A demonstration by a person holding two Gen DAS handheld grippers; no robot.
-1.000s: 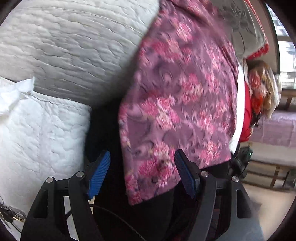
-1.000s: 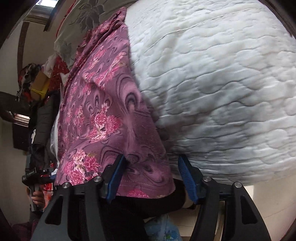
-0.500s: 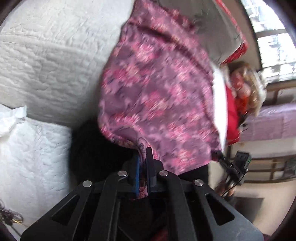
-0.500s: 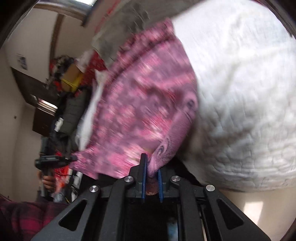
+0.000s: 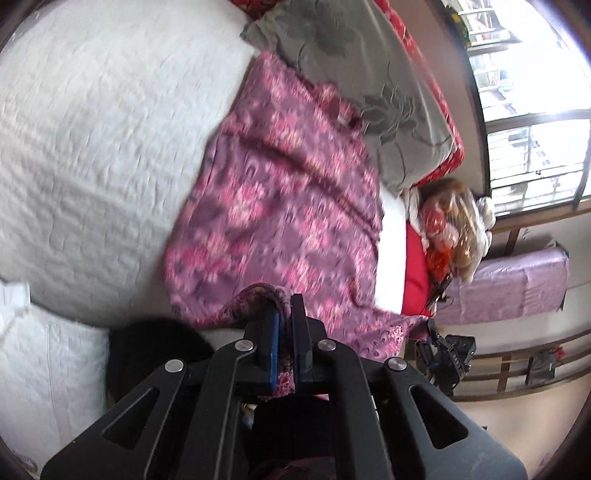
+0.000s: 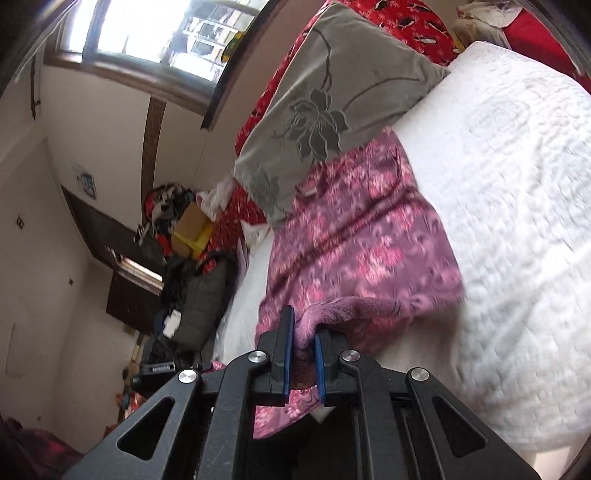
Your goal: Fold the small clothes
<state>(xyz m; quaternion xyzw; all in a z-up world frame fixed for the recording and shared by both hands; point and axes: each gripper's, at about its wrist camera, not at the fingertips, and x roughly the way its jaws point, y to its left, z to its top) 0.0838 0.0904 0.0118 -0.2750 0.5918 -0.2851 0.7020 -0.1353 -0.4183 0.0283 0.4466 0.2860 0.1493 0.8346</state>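
A purple garment with pink flowers (image 5: pixel 280 206) lies spread on the white quilted bed (image 5: pixel 96 147). It also shows in the right wrist view (image 6: pixel 362 236). My left gripper (image 5: pixel 283 314) is shut on the garment's near hem, and the cloth bunches over its fingers. My right gripper (image 6: pixel 303 332) is shut on the other near corner of the hem, lifting a fold of cloth. The far end of the garment touches a grey pillow.
A grey flowered pillow (image 5: pixel 354 74) and red bedding (image 6: pixel 406 22) lie at the head of the bed. A white quilted pad (image 5: pixel 44 362) lies at the left. Clutter and a dark cabinet (image 6: pixel 125 266) stand beside the bed, under a window (image 6: pixel 155 33).
Both grippers went from open around the hem to shut on it. They have since lifted the near hem and moved it up over the bed toward the pillow.
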